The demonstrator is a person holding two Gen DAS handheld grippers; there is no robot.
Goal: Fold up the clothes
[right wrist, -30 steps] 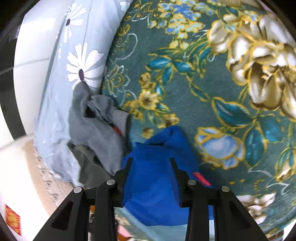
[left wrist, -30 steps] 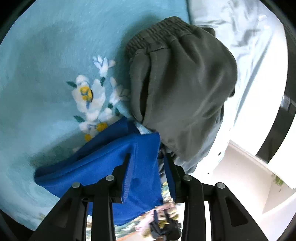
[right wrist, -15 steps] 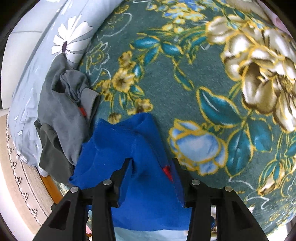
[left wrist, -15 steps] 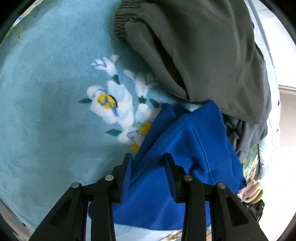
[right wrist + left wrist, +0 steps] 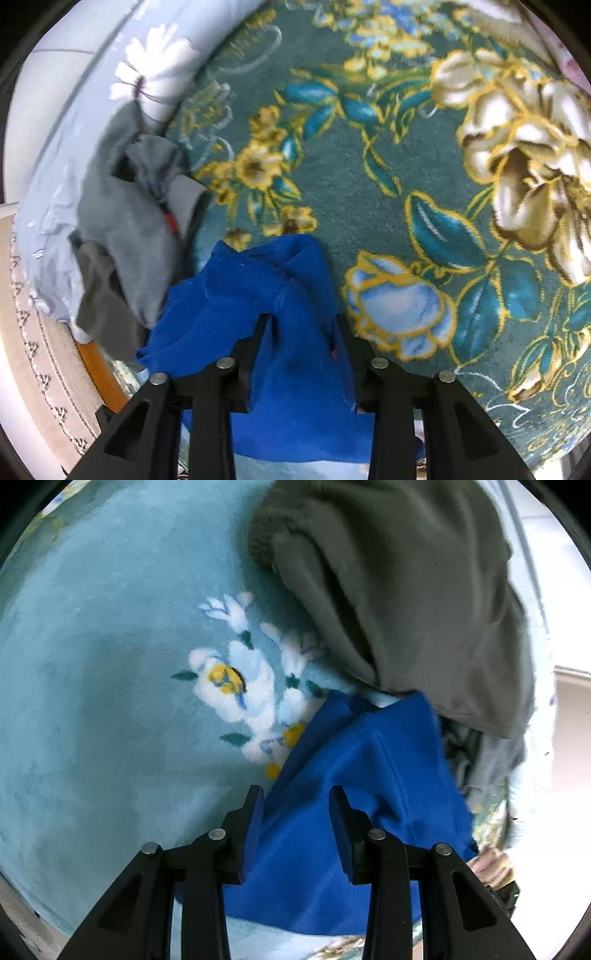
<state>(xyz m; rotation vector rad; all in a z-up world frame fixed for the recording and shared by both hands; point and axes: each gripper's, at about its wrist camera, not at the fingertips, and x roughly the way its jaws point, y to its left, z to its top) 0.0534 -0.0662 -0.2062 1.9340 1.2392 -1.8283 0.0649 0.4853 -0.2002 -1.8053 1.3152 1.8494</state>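
A bright blue garment (image 5: 351, 775) lies crumpled on a light blue blanket (image 5: 92, 701), with its edge running between my left gripper's fingers. My left gripper (image 5: 293, 805) is shut on that edge. In the right wrist view the same blue garment (image 5: 258, 288) rises in a peaked fold up to my right gripper (image 5: 301, 328), which is shut on it. The cloth beneath both grippers is hidden by their fingers.
A dark olive garment (image 5: 406, 590) with an elastic waistband lies just beyond the blue one. A grey clothes pile (image 5: 129, 229) sits at the bed's edge on a pale daisy sheet (image 5: 155, 74). A teal floral blanket (image 5: 369, 147) spreads right; a wooden bed rail (image 5: 99, 373) and a rug (image 5: 37, 369) are at left.
Both grippers have carried the blue garment forward and down over the bed. The olive garment and the grey pile now look nearer. The blue cloth no longer hangs; it rests on the blankets.
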